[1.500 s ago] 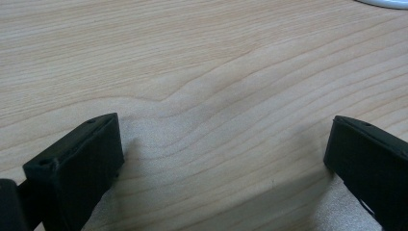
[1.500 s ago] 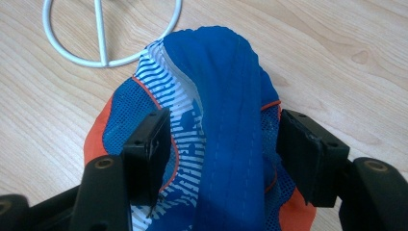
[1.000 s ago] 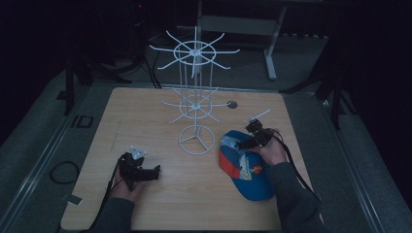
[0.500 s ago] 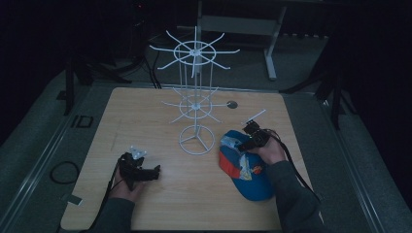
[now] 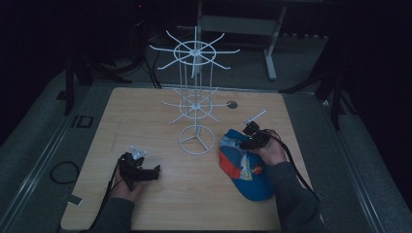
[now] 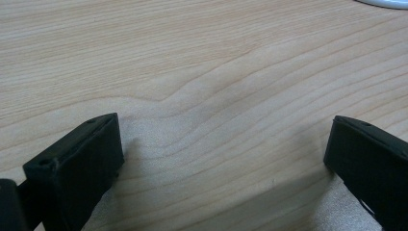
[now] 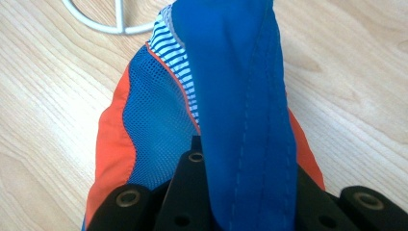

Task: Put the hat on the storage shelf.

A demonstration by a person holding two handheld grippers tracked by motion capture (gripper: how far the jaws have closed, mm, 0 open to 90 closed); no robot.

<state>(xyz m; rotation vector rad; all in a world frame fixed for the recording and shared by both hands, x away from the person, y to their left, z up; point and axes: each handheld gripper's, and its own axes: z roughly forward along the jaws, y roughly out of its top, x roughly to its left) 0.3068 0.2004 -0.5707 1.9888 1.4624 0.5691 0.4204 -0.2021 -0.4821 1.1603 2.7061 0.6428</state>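
A blue and orange cap (image 5: 245, 167) lies on the right side of the wooden table (image 5: 145, 121). My right gripper (image 5: 253, 137) sits at the cap's far end and is shut on it. In the right gripper view a blue band of the cap (image 7: 240, 96) runs up from between the jaws of the right gripper (image 7: 226, 202), with blue mesh, white stripes and an orange edge beside it. My left gripper (image 5: 143, 171) rests low on the table at the front left. Its jaws stand wide apart over bare wood in the left gripper view (image 6: 221, 159), so it is open and holds nothing.
A white wire display rack (image 5: 195, 97) with two tiers of hooks stands mid-table, its round base (image 5: 196, 141) just left of the cap. A small dark disc (image 5: 232, 104) lies behind it. Dark floor and cables surround the table.
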